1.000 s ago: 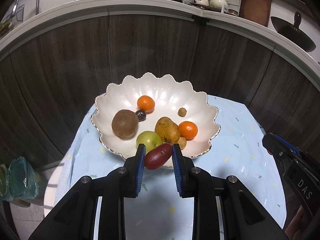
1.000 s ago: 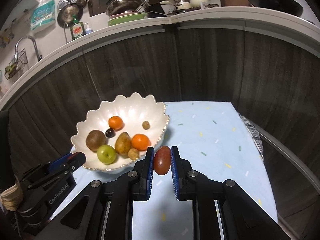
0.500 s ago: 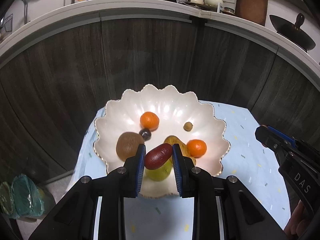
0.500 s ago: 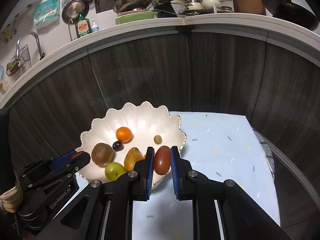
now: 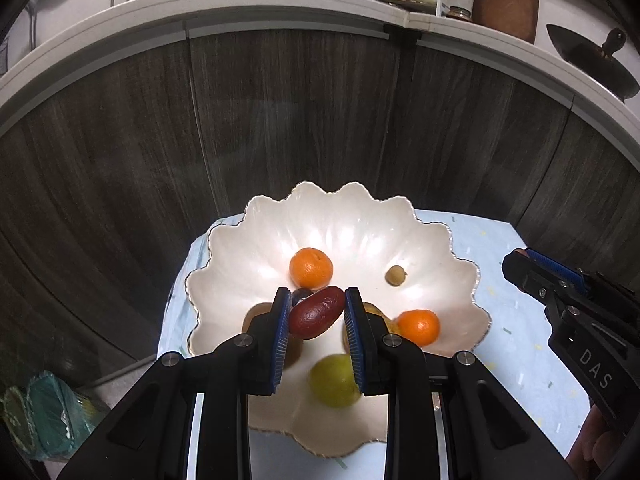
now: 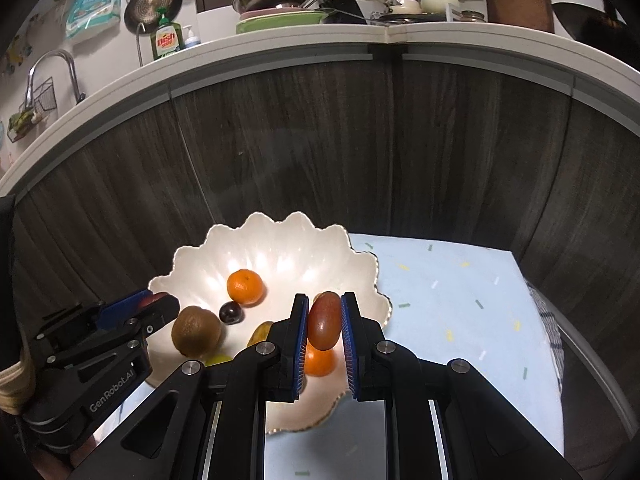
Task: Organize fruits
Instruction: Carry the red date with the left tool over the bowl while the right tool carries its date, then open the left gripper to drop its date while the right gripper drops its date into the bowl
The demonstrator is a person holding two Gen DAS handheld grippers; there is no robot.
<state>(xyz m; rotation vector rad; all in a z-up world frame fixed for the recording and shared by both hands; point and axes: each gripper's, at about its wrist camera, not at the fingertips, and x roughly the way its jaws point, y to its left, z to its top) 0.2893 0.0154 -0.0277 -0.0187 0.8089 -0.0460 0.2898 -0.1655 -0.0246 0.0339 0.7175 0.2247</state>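
Looking down, I see the big white bowl [image 5: 424, 240] on the blue cloth [image 6: 460, 300], full of fruit. My left gripper [image 5: 316, 326] pinches a dark red fruit [image 5: 316, 317] over the middle. My right gripper [image 6: 324, 326] squeezes another red fruit [image 6: 324, 326] over the rim. I think I should go low, then let go softly in a bare spot.

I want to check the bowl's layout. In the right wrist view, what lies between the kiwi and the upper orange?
A small dark grape lies between the kiwi and the upper orange, seen in the right wrist view.
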